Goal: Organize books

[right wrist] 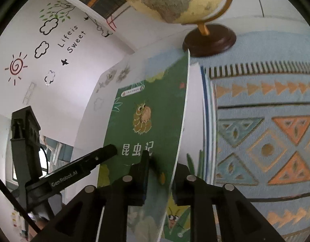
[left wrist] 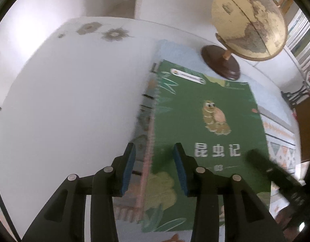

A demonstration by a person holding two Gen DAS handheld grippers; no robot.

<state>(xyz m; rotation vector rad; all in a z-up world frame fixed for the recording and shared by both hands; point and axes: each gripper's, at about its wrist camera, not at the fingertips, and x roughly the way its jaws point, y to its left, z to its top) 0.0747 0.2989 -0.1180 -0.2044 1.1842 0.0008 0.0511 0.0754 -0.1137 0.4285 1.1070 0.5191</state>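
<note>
Green book (left wrist: pixel 207 121), cover bearing a cartoon insect and white Chinese title, lies uppermost on a small stack of books (left wrist: pixel 146 113) on the counter (left wrist: pixel 64 100). In my right wrist view its right edge (right wrist: pixel 181 121) is raised off the white pages below, so the cover stands tilted.

My right gripper (right wrist: pixel 161 173) straddles that raised edge near the lower corner: the jaws stand slightly parted, one to each side of the cover. Whether the pads press on it I cannot tell; a narrow gap appears on the right-hand side.

My left gripper (left wrist: pixel 153 167) hangs over the stack's spine side. Its jaws are spread, blue pads showing, with the spiral-bound left edge of the green book beneath the gap and nothing pinched.

Beside the stack, on my right, lies a pale blue patterned cloth (right wrist: pixel 266 141) with orange triangles. A globe (left wrist: pixel 249 22) on a dark wooden base (left wrist: pixel 221 62) stands just beyond the books' far end. Behind the counter, a white wall (right wrist: pixel 54 64) carries drawn clouds, a sun and the words "Life is Sweet".
</note>
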